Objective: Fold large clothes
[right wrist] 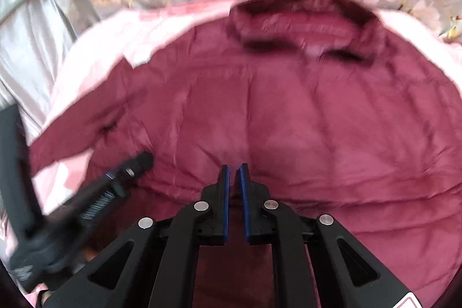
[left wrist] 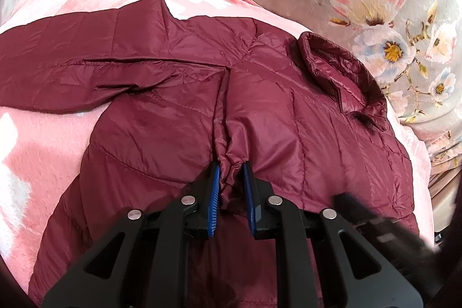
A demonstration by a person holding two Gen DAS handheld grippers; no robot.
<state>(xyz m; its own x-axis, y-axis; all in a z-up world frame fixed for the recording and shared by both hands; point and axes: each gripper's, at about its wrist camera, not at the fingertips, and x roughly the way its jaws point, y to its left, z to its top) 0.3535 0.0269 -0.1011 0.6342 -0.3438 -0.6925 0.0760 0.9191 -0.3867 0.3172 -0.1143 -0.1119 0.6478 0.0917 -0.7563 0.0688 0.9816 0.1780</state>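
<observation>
A maroon quilted jacket [left wrist: 179, 94] lies on a pink blanket, collar [left wrist: 343, 71] at the right, one sleeve [left wrist: 57, 62] stretched to the left. My left gripper [left wrist: 231, 166] is shut on a bunched fold of the jacket at its middle. In the blurred right wrist view the jacket [right wrist: 288, 111] fills the frame, collar [right wrist: 303, 22] at the top. My right gripper [right wrist: 233, 168] hovers over the jacket body with its blue pads nearly together and nothing seen between them. The left gripper's body [right wrist: 115, 181] shows at the left of that view.
The pink blanket [left wrist: 37, 163] lies over a grey floral bedspread [left wrist: 375, 19]. Grey cloth [right wrist: 29, 48] hangs at the far left. The right gripper's body [left wrist: 375, 224] crosses the lower right of the left wrist view.
</observation>
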